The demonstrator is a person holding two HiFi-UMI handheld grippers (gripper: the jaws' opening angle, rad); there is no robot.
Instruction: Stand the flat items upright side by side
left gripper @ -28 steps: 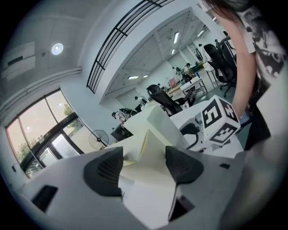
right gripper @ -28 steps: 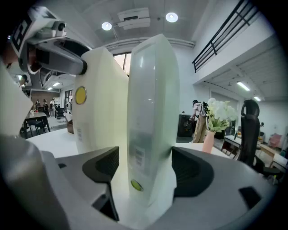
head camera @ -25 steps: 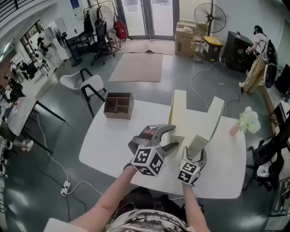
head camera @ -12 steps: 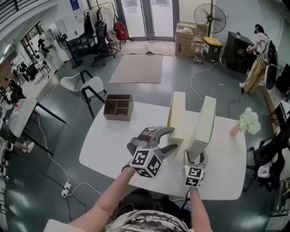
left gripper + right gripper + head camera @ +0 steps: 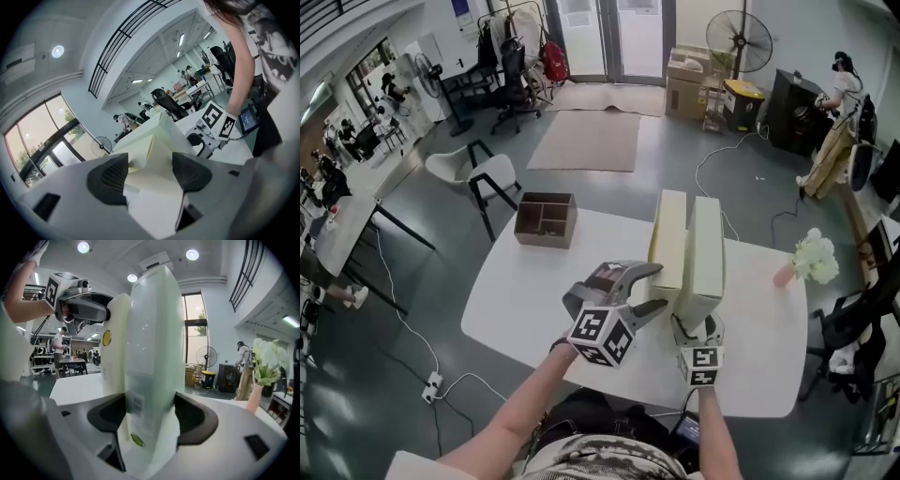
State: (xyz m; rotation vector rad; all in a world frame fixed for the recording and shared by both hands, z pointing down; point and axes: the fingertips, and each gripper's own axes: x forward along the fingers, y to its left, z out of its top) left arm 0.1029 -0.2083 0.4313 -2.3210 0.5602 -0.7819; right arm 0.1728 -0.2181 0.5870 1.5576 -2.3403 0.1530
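Observation:
Two flat pale yellow-green packs stand upright side by side on the white table [image 5: 520, 305]. My left gripper [image 5: 654, 289] is shut on the near lower end of the left pack [image 5: 667, 234]. In the left gripper view that pack [image 5: 157, 150] fills the gap between the pads. My right gripper [image 5: 696, 328] is shut on the bottom end of the right pack [image 5: 707, 246]. The right gripper view shows the right pack [image 5: 152, 348] pressed between both pads, with the left pack [image 5: 113, 348] just behind it and the left gripper [image 5: 82, 308] beyond.
A brown wooden divided box [image 5: 546, 217] sits at the table's far left corner. A pink vase of white flowers [image 5: 811, 258] stands at the right edge. A white chair [image 5: 478, 173] is on the floor beyond the table.
The right pack has swung from leaning far right to upright, close beside the left pack. My right gripper shifted a little left with it. The left gripper and its pack stayed put.

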